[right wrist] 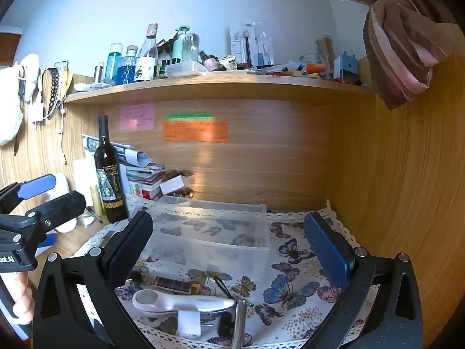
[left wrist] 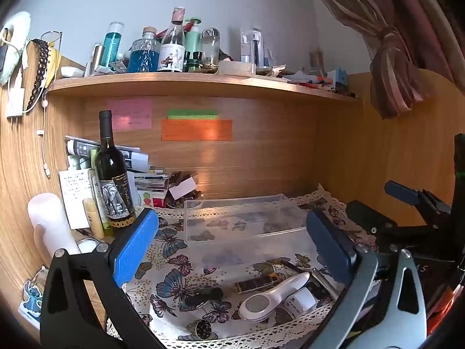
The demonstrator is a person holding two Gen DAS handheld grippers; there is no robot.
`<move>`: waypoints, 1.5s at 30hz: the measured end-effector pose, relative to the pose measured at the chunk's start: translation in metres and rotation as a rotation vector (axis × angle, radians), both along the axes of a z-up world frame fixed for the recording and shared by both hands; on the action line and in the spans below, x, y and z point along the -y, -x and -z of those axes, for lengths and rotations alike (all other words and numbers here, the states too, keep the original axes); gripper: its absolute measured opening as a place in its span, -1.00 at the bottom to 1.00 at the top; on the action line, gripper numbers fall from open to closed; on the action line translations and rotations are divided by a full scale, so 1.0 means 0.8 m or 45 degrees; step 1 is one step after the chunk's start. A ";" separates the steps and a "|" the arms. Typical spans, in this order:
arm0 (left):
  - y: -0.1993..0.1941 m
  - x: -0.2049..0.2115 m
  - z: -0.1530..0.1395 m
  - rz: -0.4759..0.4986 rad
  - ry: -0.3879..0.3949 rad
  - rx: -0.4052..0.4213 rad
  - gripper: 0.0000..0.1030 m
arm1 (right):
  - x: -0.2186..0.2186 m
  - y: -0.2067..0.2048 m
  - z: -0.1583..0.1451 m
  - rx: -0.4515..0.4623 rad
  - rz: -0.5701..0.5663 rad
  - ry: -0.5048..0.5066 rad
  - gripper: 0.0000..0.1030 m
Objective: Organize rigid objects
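Both sets of jaws spread wide, holding nothing: left gripper (left wrist: 232,244) and right gripper (right wrist: 229,250) hovering above the butterfly cloth (left wrist: 180,288) on the desk. Small rigid items clustered at the near edge: white handheld device (right wrist: 183,301), dark tube (right wrist: 174,285), small black piece (left wrist: 203,293). Clear plastic bin (left wrist: 241,221) behind, apparently empty. Likely trouble: smooth rounded device slipping from a pinch, cloth bunching under a low approach, light bin sliding when nudged, wine bottle (left wrist: 112,171) toppling from a wide left swing.
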State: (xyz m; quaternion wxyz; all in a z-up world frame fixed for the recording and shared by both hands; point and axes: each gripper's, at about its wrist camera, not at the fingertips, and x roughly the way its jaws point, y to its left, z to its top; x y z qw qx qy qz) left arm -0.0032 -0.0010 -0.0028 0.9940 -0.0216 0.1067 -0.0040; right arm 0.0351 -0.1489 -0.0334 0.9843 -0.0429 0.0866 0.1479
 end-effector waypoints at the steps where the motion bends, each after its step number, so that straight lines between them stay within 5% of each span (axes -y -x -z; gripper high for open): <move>1: 0.000 0.000 0.000 0.000 0.002 -0.001 1.00 | 0.000 0.000 0.000 0.002 0.002 0.001 1.00; 45: -0.001 0.004 -0.003 -0.006 -0.008 0.010 1.00 | 0.000 0.005 -0.005 0.004 -0.009 -0.022 1.00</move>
